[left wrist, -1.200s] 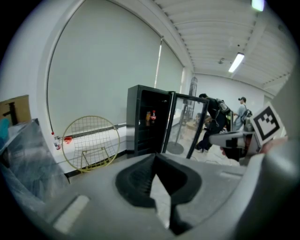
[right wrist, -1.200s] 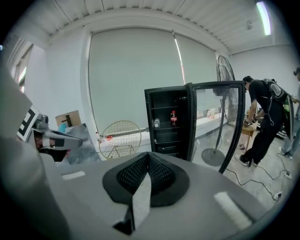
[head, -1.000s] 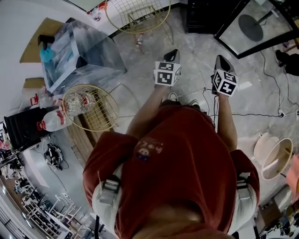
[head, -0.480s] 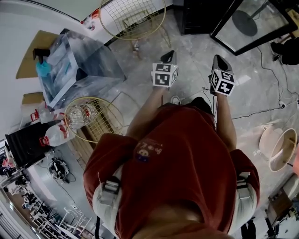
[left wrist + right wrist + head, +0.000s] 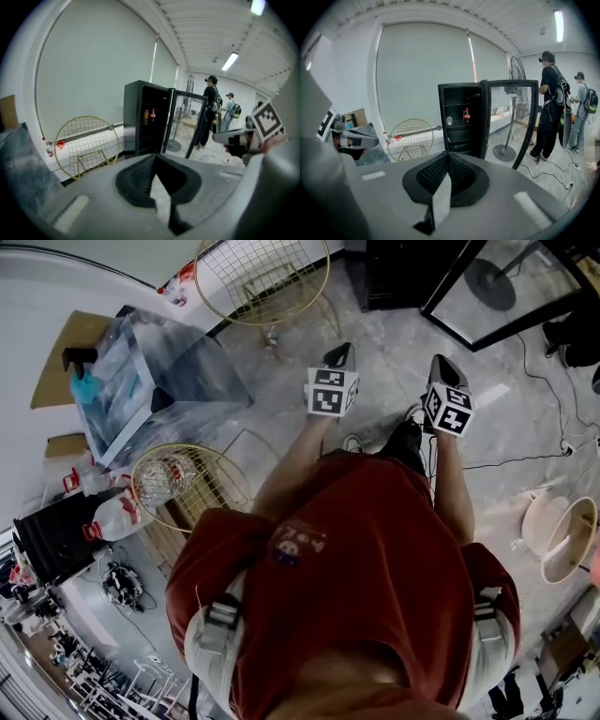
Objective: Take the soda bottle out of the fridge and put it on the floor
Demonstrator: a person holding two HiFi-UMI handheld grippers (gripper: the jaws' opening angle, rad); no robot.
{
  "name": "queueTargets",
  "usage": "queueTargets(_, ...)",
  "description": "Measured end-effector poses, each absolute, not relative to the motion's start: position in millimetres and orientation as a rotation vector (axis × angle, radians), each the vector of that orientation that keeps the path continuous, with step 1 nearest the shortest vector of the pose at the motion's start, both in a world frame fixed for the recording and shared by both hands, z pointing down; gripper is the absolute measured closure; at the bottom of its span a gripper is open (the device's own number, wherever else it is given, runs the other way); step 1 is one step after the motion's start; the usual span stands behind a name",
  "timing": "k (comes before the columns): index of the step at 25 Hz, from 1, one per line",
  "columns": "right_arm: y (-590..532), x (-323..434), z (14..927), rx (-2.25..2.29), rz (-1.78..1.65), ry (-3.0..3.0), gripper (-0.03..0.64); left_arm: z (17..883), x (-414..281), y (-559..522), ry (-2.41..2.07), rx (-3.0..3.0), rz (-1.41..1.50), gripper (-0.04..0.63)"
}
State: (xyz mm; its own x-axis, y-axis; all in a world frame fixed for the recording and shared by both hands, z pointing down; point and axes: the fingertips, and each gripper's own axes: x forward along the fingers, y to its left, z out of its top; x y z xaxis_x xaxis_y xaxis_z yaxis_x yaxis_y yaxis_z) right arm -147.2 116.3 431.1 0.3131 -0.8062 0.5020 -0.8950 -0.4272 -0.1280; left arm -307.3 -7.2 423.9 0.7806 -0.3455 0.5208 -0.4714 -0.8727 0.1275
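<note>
Red-labelled soda bottle (image 5: 466, 116) in fridge (image 5: 459, 137); print unreadable, perhaps cola.

The grey marbled floor (image 5: 389, 367) carries the black fridge (image 5: 459, 136) (door open) and a gold wire chair (image 5: 410, 136).

Red short-sleeved T-shirt (image 5: 375, 549), small chest print (image 5: 300, 542); pale buckled shoulder straps (image 5: 220, 615); grey left gripper (image 5: 339, 354), right gripper (image 5: 442, 364), black-and-white marker cubes (image 5: 331, 391).

2 chairs (image 5: 262, 279), perhaps 2 fridge bottles (image 5: 152, 115)
</note>
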Motion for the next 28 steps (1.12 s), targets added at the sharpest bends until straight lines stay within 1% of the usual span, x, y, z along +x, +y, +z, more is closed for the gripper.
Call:
queueTargets(8, 113, -80, 433, 2.409, 0.792, -1.566, 0.617, 420, -249, -21, -0.670, 2.710, 0.725, 0.597)
queueTargets(28, 127, 167, 436, 2.393, 0.852, -1.681, 0.617, 411, -8, 5, -0.771, 2.710, 0.817, 0.597)
